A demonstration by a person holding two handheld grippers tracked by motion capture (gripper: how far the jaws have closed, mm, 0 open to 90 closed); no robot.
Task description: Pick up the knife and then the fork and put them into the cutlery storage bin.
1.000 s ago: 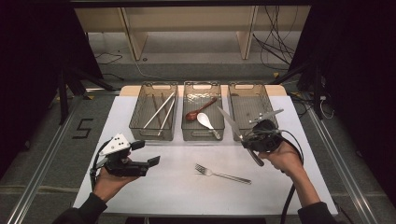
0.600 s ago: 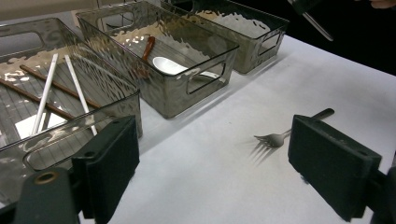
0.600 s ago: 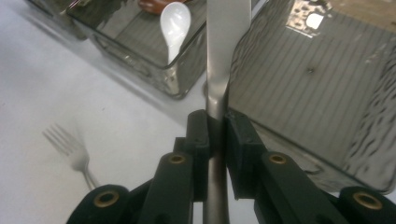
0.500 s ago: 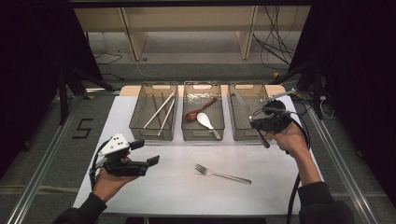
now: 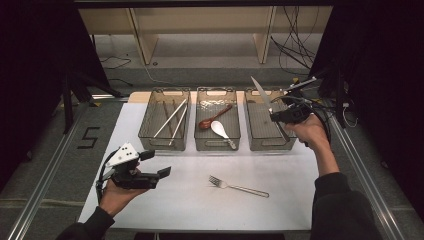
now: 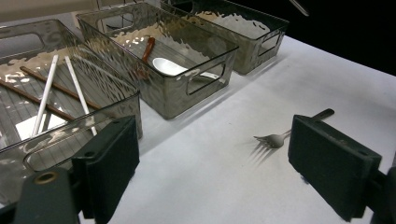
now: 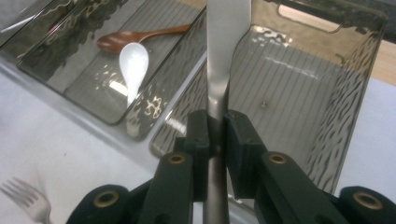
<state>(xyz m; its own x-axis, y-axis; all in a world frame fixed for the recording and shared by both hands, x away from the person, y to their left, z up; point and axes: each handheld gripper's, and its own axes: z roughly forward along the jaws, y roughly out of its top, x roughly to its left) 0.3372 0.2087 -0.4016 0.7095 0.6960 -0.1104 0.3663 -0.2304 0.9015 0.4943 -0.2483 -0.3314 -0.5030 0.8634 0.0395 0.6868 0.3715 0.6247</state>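
1. The right gripper [image 5: 278, 116] clamps a knife [image 5: 261, 92] over the right-hand bin [image 5: 254, 136], blade toward 11 o'clock.
2. Next, probably lower and release it (bin looks empty).
3. The left gripper [image 5: 159, 165] waits wide open.

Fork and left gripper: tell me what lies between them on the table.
Nothing. In the left gripper view, bare white table runs from the open left gripper to the fork. The high view shows the same bare stretch.

A black numeral 5 [image 5: 89, 137] is showing on the grey floor, just left of the worktop [image 5: 300, 175].
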